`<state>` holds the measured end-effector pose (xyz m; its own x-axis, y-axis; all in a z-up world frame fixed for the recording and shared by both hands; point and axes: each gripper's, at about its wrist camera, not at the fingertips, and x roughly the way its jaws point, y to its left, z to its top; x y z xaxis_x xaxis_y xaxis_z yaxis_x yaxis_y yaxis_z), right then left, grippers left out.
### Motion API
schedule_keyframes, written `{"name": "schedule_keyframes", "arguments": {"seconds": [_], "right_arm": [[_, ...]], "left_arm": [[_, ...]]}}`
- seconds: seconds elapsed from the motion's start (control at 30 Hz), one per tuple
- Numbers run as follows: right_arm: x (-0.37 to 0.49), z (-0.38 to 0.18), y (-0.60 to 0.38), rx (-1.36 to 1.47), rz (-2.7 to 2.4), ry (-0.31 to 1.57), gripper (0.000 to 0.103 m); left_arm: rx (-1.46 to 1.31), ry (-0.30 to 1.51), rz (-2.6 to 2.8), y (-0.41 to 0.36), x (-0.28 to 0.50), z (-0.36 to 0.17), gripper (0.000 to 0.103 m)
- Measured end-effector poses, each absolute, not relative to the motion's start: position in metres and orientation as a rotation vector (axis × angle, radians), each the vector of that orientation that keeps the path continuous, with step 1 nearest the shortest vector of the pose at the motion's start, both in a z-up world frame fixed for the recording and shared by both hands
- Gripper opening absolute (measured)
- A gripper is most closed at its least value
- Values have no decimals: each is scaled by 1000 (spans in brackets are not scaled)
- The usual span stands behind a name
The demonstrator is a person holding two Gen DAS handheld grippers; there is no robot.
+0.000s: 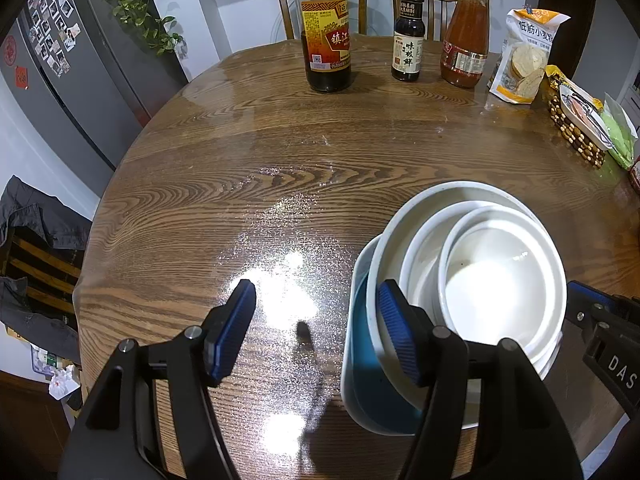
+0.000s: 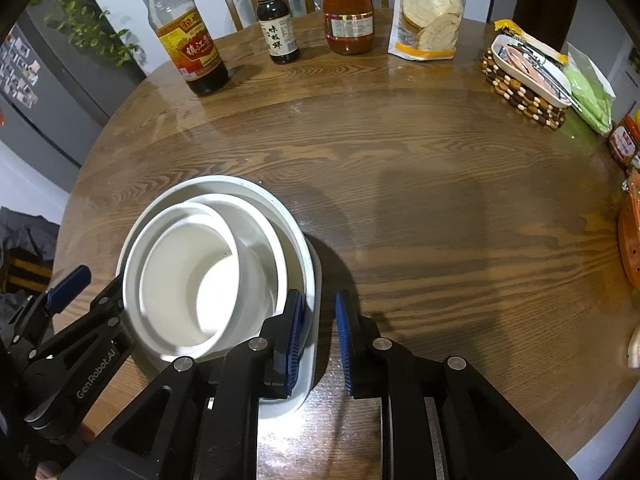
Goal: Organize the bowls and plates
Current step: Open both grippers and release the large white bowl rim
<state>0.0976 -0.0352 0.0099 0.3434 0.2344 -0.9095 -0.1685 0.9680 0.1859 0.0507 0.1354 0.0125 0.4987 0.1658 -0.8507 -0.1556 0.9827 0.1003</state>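
My left gripper spread wide, nothing pinched; its right pad over rim of nested stack, left pad over bare round wooden table. My right gripper parted by narrow gap, not clamping; left pad just inside plate rim, right pad outside. Stack: white plate with blue well at bottom, large white bowl on it, 2 smaller white bowls nested inside, off-center. Far edge: vinegar bottle, soy sauce bottle, red sauce bottle, flour bag.
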Motion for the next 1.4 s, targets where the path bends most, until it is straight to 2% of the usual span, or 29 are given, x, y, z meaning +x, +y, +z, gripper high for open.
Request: {"name": "schedule_keyframes", "arguments": {"seconds": [0.23, 0.33, 1.17, 1.4], "right_arm": [[98, 9, -38, 58, 239, 1189, 32], [99, 9, -39, 61, 236, 1189, 34], [99, 9, -40, 59, 229, 1189, 35], [100, 9, -41, 55, 218, 1187, 41]], "left_arm": [[9, 1031, 200, 135, 51, 12, 66], [8, 1030, 202, 135, 51, 12, 67], [22, 1026, 222, 137, 51, 12, 78], [21, 1026, 224, 138, 51, 13, 79]]}}
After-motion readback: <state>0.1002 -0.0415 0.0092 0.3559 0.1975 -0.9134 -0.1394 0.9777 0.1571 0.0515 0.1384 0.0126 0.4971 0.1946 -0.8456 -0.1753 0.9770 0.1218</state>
